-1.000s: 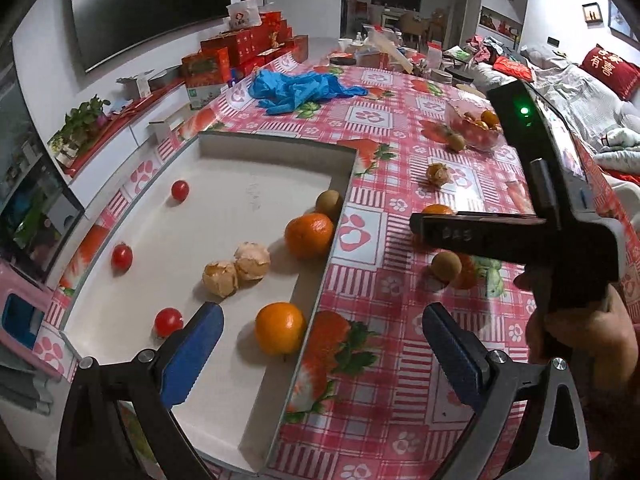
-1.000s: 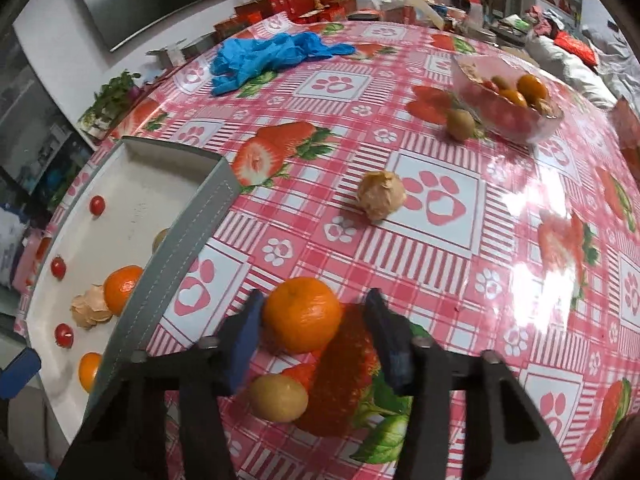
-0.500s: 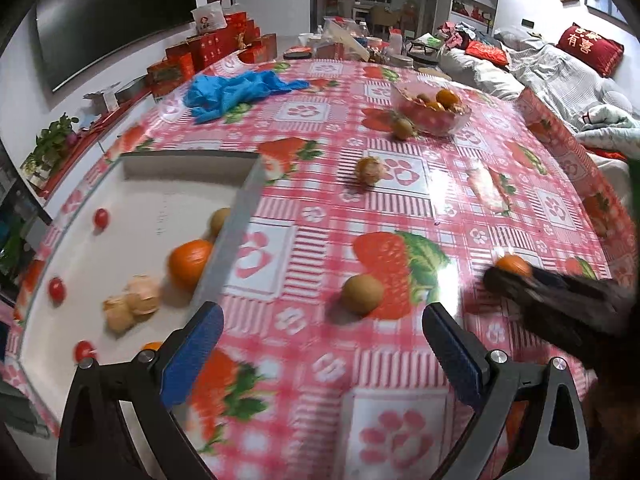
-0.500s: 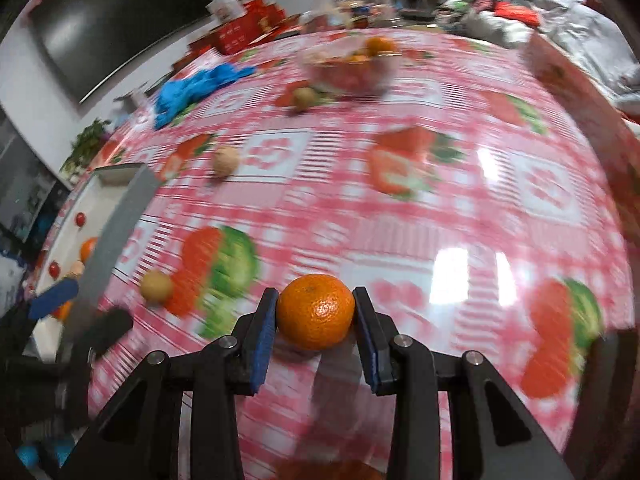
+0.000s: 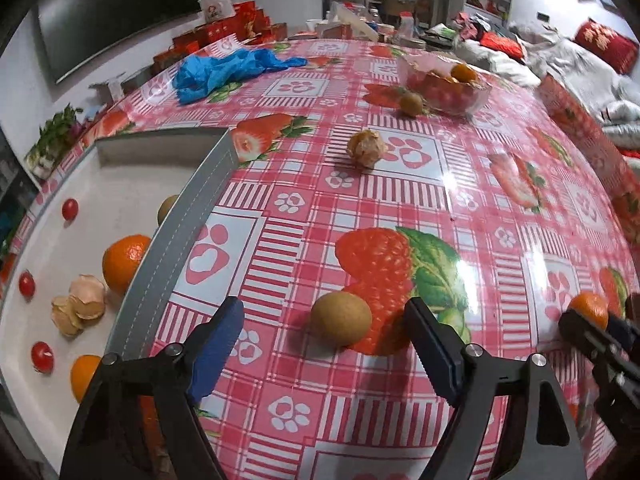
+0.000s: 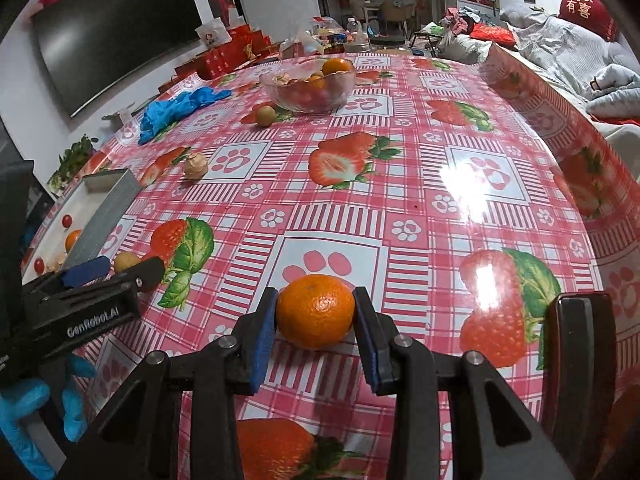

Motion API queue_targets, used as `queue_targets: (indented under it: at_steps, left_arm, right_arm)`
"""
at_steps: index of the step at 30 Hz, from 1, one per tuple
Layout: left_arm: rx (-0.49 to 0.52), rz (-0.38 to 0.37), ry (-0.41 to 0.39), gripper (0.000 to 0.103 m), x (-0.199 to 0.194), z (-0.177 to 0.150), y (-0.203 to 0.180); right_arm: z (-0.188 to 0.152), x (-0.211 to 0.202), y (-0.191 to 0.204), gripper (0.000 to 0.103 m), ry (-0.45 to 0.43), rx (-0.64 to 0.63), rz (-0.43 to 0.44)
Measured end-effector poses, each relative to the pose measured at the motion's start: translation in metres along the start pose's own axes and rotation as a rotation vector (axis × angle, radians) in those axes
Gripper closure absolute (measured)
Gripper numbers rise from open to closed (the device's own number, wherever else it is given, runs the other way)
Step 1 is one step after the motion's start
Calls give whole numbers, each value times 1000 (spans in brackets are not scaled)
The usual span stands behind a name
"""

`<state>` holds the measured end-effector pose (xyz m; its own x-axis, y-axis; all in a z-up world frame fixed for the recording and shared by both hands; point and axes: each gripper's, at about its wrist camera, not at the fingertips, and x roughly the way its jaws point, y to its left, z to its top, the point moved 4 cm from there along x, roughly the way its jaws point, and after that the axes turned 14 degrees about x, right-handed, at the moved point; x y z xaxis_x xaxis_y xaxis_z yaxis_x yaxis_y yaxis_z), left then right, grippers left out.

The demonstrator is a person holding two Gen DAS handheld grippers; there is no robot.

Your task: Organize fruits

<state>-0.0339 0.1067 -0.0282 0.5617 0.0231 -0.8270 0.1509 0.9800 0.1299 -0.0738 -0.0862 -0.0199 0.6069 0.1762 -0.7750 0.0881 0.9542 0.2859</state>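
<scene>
a round orange mandarin (image 6: 315,311) with dimpled skin sits pinched between 2 blue-padded fingers (image 6: 262,330), just above the bench (image 6: 400,184). a brown kiwi (image 5: 341,318) lies on the bench on a printed strawberry. farther off lies a peeled mandarin (image 5: 365,148), pale and ragged, and beyond it another kiwi (image 5: 411,104) just beside a clear glass bowl (image 5: 476,96) holding small red fruits and a mandarin. in the grey tray (image 5: 176,236) lie 2 mandarins (image 5: 122,262), 2 peeled ones (image 5: 78,308), a kiwi half hidden by the tray's wall and 3 cherry tomatoes (image 5: 42,356).
</scene>
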Motion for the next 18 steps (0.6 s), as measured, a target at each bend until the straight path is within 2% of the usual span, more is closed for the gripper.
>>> queue_targets:
  at_steps: [2,3,4,5,18]
  left_arm:
    - [-2,-8,-10,36,0,2,-1]
    - [4,-16,-16,51,-1,3,-2]
    - [16,-20,-26,70,-2,4,-4]
    - [32,-24,-29,73,-3,4,-6]
    - [-9,-28,-44,73,-22,-26,2]
  right_arm:
    - [-1,0,-1,63,-3,3,-1]
    - [-1,1,-1,63,-4,3,-1]
    - [-2,1,-2,63,-4,5,-2]
    - [-2,1,-3,63,-5,9,3]
    - [-2,1,-3,62,-8,9,3]
